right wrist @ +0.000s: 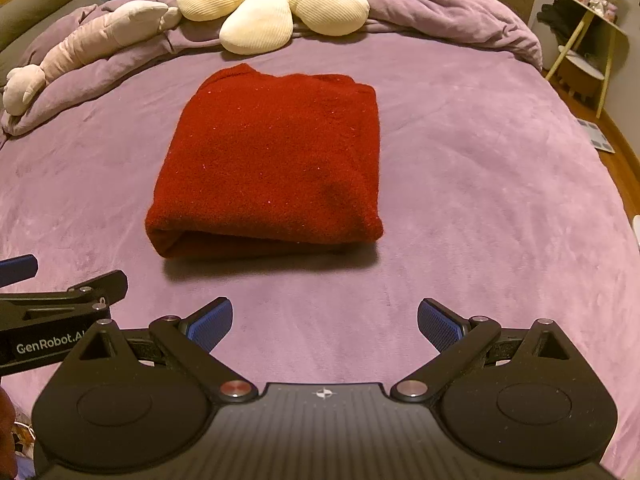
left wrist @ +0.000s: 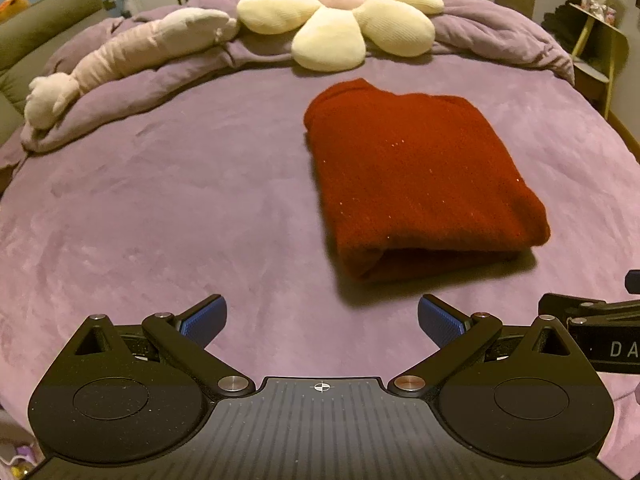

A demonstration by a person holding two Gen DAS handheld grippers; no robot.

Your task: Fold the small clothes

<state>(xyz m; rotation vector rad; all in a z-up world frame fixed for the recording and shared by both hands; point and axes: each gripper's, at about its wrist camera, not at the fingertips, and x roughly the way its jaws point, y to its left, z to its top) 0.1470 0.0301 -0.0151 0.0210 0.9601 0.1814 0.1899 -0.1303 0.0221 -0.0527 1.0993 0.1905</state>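
Left hand-held gripper (left wrist: 322, 322): jaws wide, holding nothing, over bare purple bed (left wrist: 160, 208). Folded red garment (right wrist: 272, 160) lies flat mid-bed, long axis 12 to 6 o'clock, folded edge at 6. Open bedding on all sides. Right hand-held gripper (right wrist: 324, 322): jaws wide, empty, near the folded edge.

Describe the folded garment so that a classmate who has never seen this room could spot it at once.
Start at the purple bed. Near its middle, below the cream flower cushion, lies the red sweater: a folded rectangle, the only dark red thing there.
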